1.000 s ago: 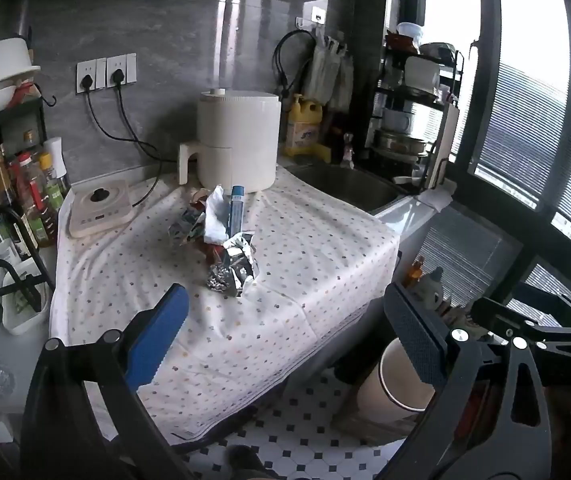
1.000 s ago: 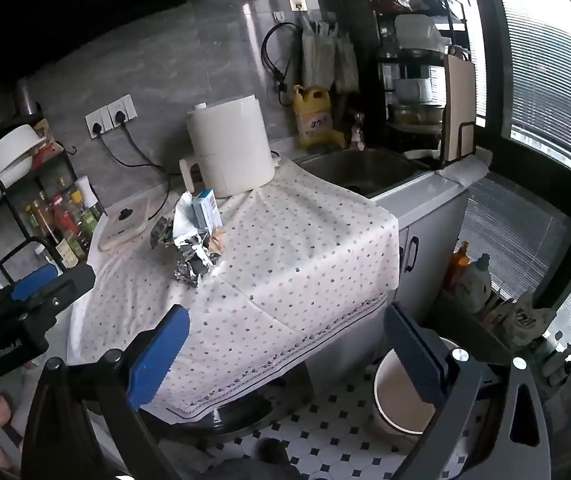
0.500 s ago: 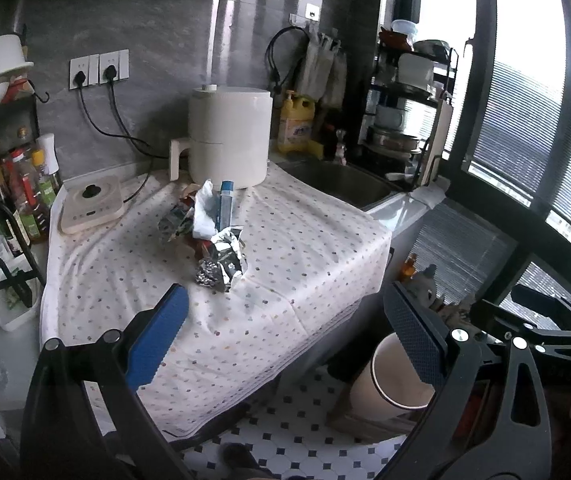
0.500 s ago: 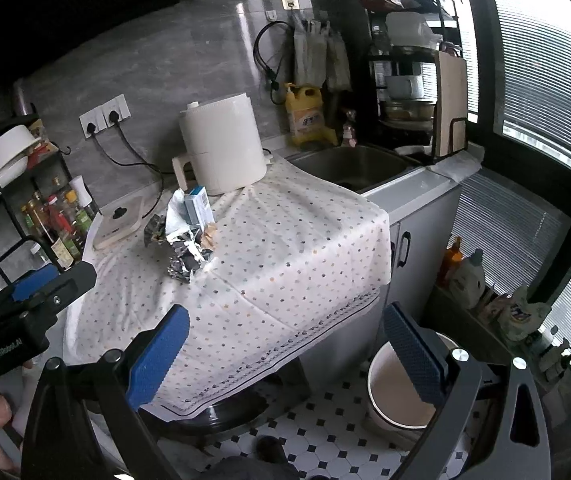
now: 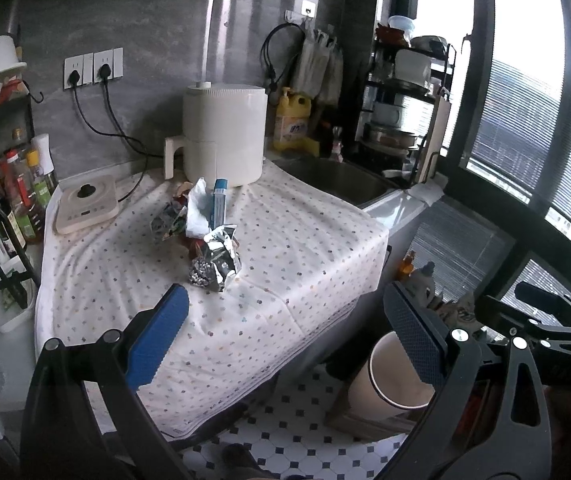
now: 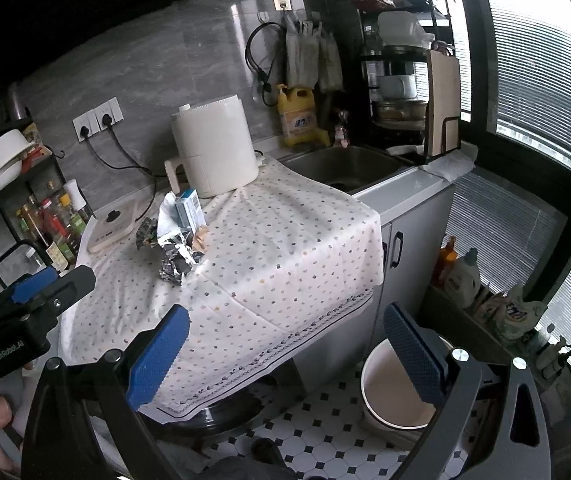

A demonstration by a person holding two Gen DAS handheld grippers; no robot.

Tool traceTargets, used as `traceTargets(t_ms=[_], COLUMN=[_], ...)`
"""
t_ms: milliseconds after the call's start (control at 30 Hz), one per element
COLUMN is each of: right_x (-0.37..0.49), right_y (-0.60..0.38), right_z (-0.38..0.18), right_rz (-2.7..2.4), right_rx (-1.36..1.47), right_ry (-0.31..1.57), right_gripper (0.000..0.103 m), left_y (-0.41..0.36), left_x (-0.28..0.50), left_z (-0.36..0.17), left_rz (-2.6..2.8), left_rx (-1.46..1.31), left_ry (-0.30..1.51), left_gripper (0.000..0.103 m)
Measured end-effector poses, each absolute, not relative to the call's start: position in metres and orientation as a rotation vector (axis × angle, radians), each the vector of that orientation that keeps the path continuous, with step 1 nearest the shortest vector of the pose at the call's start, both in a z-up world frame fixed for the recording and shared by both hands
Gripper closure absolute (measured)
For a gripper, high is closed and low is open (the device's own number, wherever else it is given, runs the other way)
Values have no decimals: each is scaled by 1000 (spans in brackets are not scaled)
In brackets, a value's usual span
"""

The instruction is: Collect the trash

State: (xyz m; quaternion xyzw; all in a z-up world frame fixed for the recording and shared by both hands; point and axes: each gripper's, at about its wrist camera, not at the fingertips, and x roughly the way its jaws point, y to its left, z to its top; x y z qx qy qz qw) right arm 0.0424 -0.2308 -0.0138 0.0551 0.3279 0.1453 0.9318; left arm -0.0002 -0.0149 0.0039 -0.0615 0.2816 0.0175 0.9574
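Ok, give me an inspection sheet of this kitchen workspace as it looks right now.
Surface: dotted tablecloth over the counter.
Job's things: foil wad, tissue, blue box, wrappers heaped mid-cloth; bin on the floor.
Clutter: white appliance, scale, sauce bottles, yellow jug.
Grippers: left gripper and right gripper open, holding nothing.
Cables: two black cords plugged into wall sockets.
Surroundings: sink, dish rack, window.

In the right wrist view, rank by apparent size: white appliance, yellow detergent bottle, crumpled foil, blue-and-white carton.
1. White appliance.
2. Yellow detergent bottle and crumpled foil: alike, and the foil is nearer, so unranked.
3. Blue-and-white carton.
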Motion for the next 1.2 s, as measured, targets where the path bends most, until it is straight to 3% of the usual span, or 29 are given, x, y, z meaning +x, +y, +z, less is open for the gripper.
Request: traceTargets(t_ms=[600, 1200], right_x=[67, 170], right_y=[-223, -122], right_z=[-17, -48], right_rz=[323, 526], right_rx=[110, 64], right_ry=[678, 817], right_gripper=[8, 26], left_y=[-6, 85], left_x=[21, 75], left_z=[-5, -27], left_rz=[54, 201], left_rx=[-151, -245], left_ry=[618, 660], left_gripper=[6, 8])
